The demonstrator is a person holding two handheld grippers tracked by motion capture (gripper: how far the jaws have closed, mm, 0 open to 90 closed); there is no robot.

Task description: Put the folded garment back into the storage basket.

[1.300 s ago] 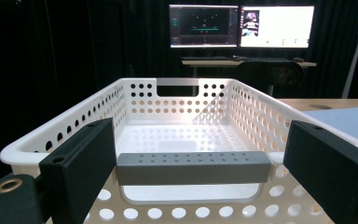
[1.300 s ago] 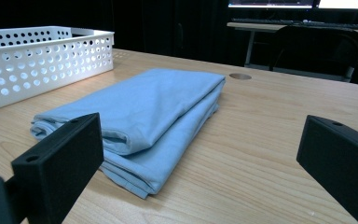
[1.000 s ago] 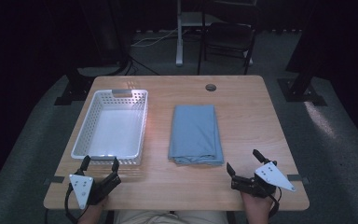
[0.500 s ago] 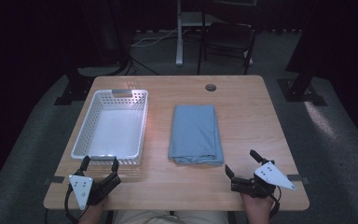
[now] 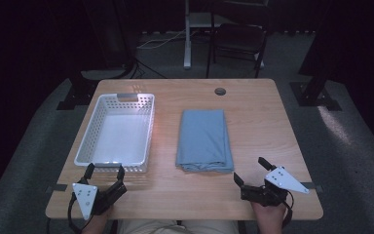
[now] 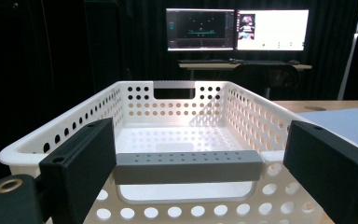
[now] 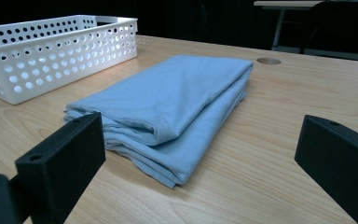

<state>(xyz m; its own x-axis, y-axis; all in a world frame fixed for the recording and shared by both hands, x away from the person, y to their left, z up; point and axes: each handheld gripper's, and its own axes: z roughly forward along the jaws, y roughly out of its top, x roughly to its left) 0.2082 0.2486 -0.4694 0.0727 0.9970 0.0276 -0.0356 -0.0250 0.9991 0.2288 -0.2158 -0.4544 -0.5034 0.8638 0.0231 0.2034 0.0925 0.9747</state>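
Left gripper (image 5: 104,171): lower left of the high view, at the near table edge, jaws spread wide and holding nothing. Its tips sit just short of the basket's near wall; in the left gripper view the grey handle bar (image 6: 189,165) lies across the gap between the jaws.

Right gripper (image 5: 250,170): lower right of the high view, jaws wide apart, empty, aimed at the near right corner of the cloth, with bare tabletop between.

Folded blue cloth (image 5: 205,139): centre of the frame, flat on the table (image 5: 268,126), long side running away from the person. Near edge shows stacked folds in the right gripper view (image 7: 168,112).

White perforated basket (image 5: 88,141): left of centre, empty, a strip of bare wood between it and the cloth.

Open room: broad bare wood to the right of the cloth; a round grommet hole (image 5: 219,91) near the far edge.
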